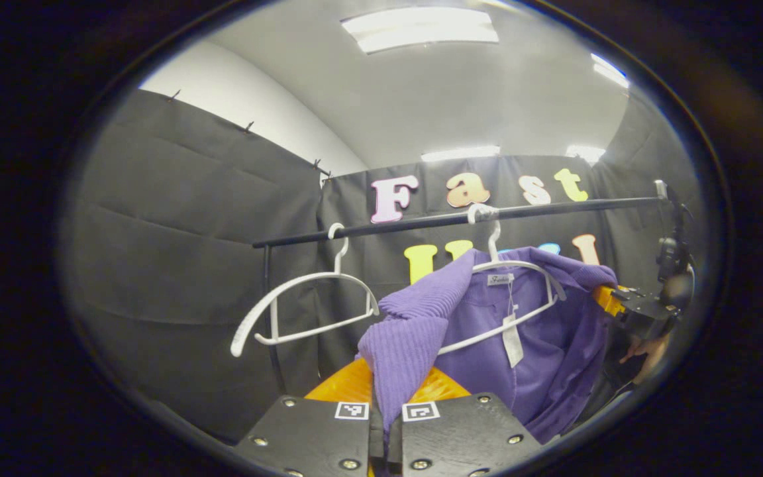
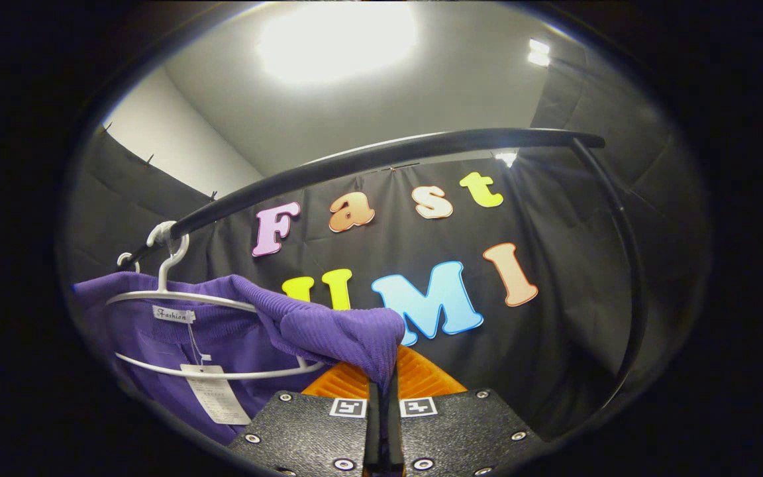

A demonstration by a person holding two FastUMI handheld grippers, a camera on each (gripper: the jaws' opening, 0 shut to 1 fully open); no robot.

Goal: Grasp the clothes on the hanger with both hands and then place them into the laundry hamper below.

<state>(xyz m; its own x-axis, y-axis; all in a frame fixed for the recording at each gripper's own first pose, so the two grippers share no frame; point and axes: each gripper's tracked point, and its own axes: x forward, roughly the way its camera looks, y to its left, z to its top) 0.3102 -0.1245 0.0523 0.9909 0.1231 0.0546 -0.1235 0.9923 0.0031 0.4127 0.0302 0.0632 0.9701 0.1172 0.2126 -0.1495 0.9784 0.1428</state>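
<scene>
A purple knit garment (image 1: 527,344) hangs on a white hanger (image 1: 520,291) from the black rail (image 1: 554,211). My left gripper (image 1: 385,424) is shut on one shoulder of the garment, pulled out towards the camera. In the left gripper view the other gripper (image 1: 640,311) sits at the garment's far shoulder, with a hand below it. In the right gripper view my right gripper (image 2: 383,397) is shut on the purple garment (image 2: 328,331), whose shoulder is drawn off the end of the white hanger (image 2: 176,298). A paper tag (image 2: 212,394) dangles from the collar.
An empty white hanger (image 1: 302,311) hangs on the rail to the left of the garment. The rail's black upright (image 2: 626,285) curves down on the right in the right gripper view. Black cloth walls surround the rack.
</scene>
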